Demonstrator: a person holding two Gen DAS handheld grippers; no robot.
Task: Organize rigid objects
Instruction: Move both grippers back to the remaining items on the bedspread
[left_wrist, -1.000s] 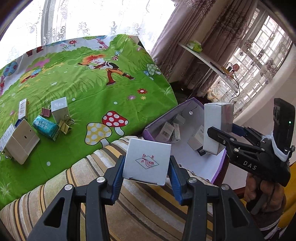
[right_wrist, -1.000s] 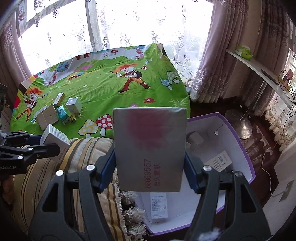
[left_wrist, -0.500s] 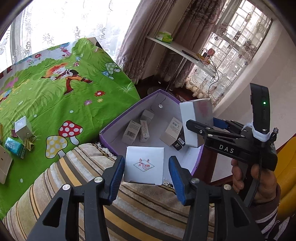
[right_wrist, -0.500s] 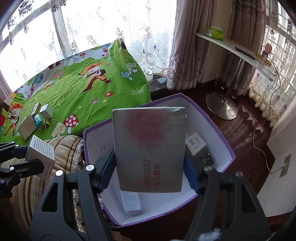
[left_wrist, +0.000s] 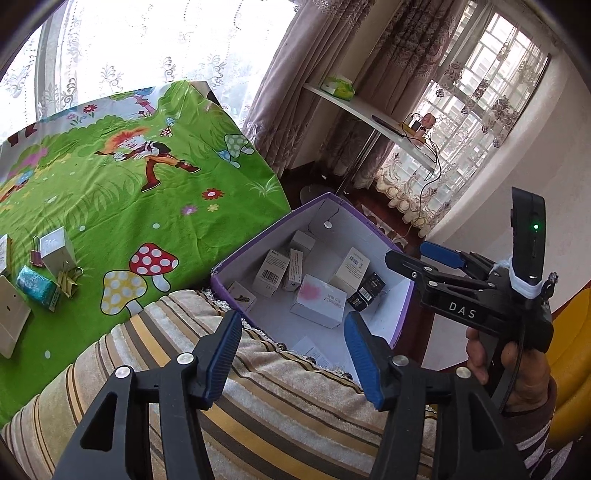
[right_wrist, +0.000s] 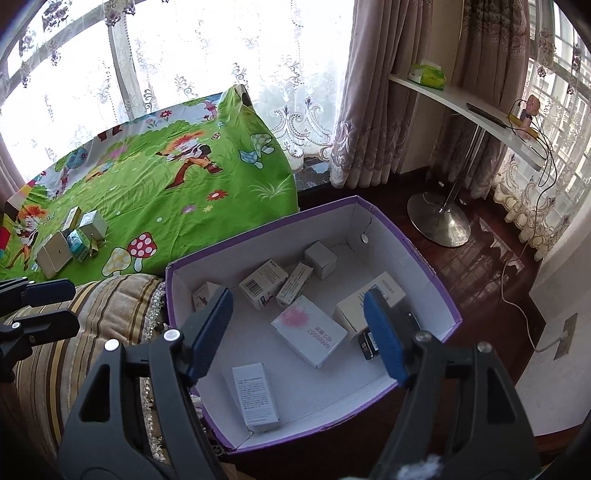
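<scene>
The left gripper (left_wrist: 291, 354) has its blue fingers (left_wrist: 221, 354) spread apart with nothing between them. Its jaws have just been opening. It hangs over a striped cushion (left_wrist: 280, 398), right at the near edge of the purple cardboard box (left_wrist: 404, 306).

The right gripper (right_wrist: 299, 332) is spread wide too, and its jaws have just been opening. Nothing is held in them. It hangs above the purple cardboard box (right_wrist: 413, 254), looking down into it. A hand (left_wrist: 517, 365) holds this gripper at 3 o'clock in the left wrist view.

The white box with the pink splotch (right_wrist: 308, 330) lies flat on the floor of the purple box, near the middle, right between the right gripper's fingers in that view. A tall white box (right_wrist: 255, 395) lies at 6 o'clock from it. A box with a barcode (right_wrist: 263, 282) lies at 11 o'clock. A black box (right_wrist: 369, 343) sits at 3 o'clock, partly hidden by a finger.

More small boxes and some binder clips (left_wrist: 68, 280) lie far off on the green cartoon cloth (left_wrist: 122, 206), at 9 o'clock in the left wrist view.
</scene>
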